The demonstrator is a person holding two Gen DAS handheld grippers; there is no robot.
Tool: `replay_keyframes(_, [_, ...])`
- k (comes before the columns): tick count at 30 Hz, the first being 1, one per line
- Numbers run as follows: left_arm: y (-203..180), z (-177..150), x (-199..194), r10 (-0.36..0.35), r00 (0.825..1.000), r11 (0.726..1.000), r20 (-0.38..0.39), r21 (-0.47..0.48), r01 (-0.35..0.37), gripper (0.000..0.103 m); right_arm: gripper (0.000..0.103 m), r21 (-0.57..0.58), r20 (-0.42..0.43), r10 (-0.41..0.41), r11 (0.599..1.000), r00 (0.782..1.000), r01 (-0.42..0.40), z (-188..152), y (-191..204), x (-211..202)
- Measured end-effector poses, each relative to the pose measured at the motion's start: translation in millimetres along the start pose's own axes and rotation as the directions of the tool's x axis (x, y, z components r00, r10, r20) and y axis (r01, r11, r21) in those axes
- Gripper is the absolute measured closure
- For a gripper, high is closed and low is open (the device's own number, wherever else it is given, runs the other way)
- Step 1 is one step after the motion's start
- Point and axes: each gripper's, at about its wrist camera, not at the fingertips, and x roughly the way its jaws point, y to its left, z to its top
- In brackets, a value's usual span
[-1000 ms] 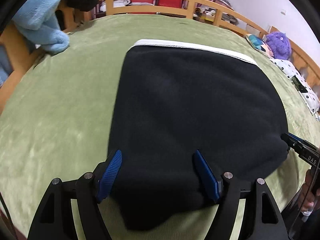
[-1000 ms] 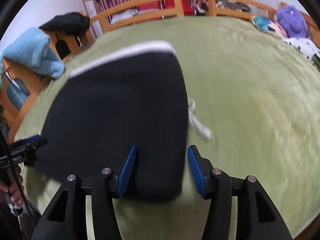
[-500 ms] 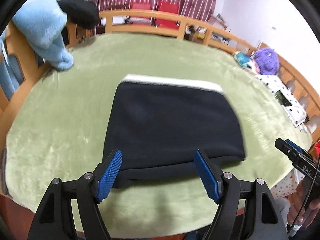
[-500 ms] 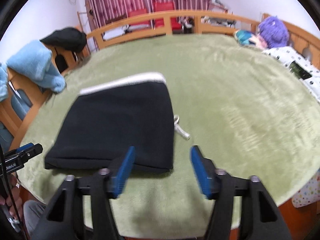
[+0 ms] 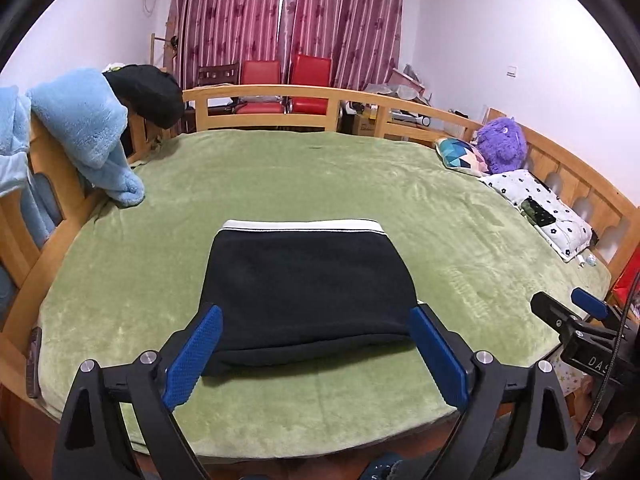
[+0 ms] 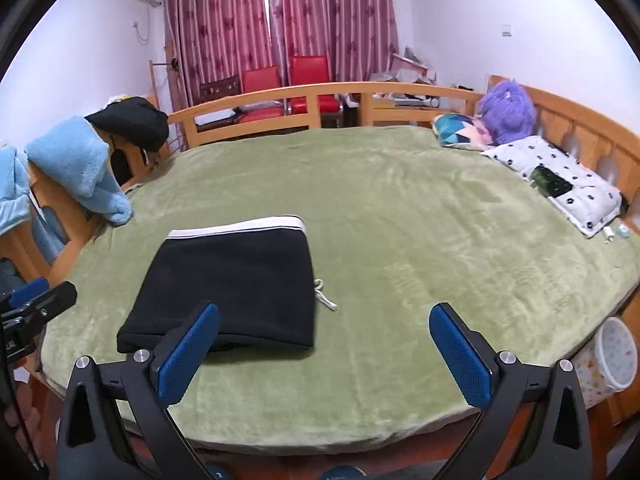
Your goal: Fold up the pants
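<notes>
The black pants (image 5: 308,292) lie folded into a compact rectangle on the green bed cover (image 5: 320,176), white waistband at the far edge. They also show in the right wrist view (image 6: 232,284), with a white drawstring (image 6: 326,300) poking out at their right side. My left gripper (image 5: 314,354) is open and empty, held back above the near edge of the bed, in line with the pants. My right gripper (image 6: 324,356) is open and empty, to the right of the pants and clear of them.
Wooden bed rails (image 5: 280,100) run around the bed. A light blue fleece (image 5: 84,128) and a black garment (image 5: 148,94) hang at the left. A purple plush (image 5: 502,144), pillows (image 5: 540,208) sit at the right. A white bin (image 6: 614,356) stands off the bed's right corner.
Both grippers have pulled back and risen away from the folded pants, which now lie free on the bed. The right gripper's jaws have opened wider.
</notes>
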Motion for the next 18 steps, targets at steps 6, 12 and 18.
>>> replay_keyframes(6, [-5.4, -3.3, -4.9, 0.006, 1.0, 1.0, 0.005, -0.015, -0.006, 0.008, 0.0, 0.022, -0.007, 0.013, 1.0, 1.0, -0.013, -2.9, -5.9, -6.2])
replay_keyframes(12, [-10.0, -6.5, -8.8, 0.02, 1.0, 1.0, 0.01, -0.016, -0.02, 0.008, 0.0, 0.018, -0.004, 0.007, 1.0, 1.0, -0.007, -2.7, -5.7, -8.2])
replay_keyframes(18, [-11.7, -8.2, -9.1, 0.024, 1.0, 1.0, 0.01, -0.017, -0.024, 0.008, 0.0, 0.017, -0.005, 0.003, 1.0, 1.0, -0.003, -2.1, -5.3, -10.1])
